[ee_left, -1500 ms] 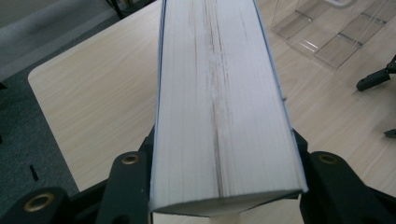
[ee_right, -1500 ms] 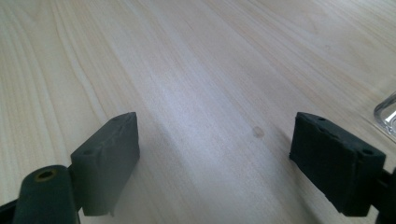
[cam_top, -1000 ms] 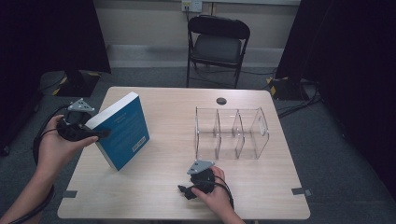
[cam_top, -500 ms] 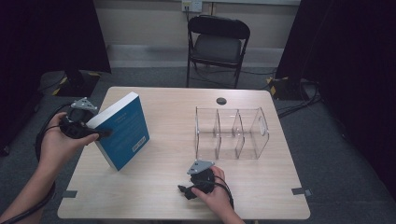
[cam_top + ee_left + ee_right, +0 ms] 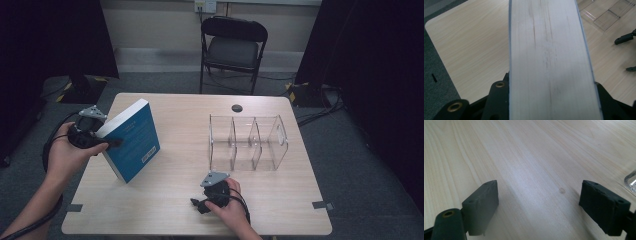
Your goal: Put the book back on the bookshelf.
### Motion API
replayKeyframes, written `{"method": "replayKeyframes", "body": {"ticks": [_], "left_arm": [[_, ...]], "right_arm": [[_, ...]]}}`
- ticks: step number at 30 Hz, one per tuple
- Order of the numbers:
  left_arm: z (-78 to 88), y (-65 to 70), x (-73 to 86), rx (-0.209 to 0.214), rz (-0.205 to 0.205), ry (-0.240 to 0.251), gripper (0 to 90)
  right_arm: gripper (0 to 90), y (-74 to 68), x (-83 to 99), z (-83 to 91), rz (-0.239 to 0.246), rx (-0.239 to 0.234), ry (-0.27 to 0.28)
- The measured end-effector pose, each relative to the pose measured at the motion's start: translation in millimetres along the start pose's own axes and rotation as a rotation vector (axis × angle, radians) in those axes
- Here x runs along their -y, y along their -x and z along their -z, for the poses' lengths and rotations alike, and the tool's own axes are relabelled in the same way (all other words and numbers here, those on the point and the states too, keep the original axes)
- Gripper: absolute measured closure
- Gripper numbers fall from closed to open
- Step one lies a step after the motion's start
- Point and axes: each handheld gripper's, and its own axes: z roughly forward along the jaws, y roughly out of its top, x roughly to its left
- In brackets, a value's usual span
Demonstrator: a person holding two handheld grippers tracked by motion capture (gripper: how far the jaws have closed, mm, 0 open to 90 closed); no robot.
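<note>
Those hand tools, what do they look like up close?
Both are black. The left gripper and right gripper each carry a grey three-cornered plate on top and trail a black cable. The jaws are flat black blocks with small screw holes and brass-coloured eyelets. Forearms are bare, no sleeves.

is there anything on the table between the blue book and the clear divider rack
Nothing visible. The blue book, gripped by the left tool, has bare table between it and the clear rack.

I see my black left gripper (image 5: 111,143) and right gripper (image 5: 199,206), each topped by a grey three-cornered plate, brass-ringed holes at seven o'clock, black cables trailing.
</note>
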Motion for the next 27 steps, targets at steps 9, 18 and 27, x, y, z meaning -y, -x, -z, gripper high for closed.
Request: {"method": "replayKeyframes", "body": {"ticks": [9,18,27], "left_arm": [[-0.3,5.5,1.8,0.010,-0.023,0.027,60.9],[-0.8,8.5,3.9,0.021,-0.031,0.061,61.5],[4.9,14.6,-4.8,0.044,-0.053,0.065,61.7]], "right_arm": [[14.8,0.0,0.0,0.0,0.000,0.000,0.000],[14.8,0.1,0.0,0.1,-0.001,-0.001,0.000],[14.9,0.1,0.0,0.2,-0.003,0.001,-0.002]]}}
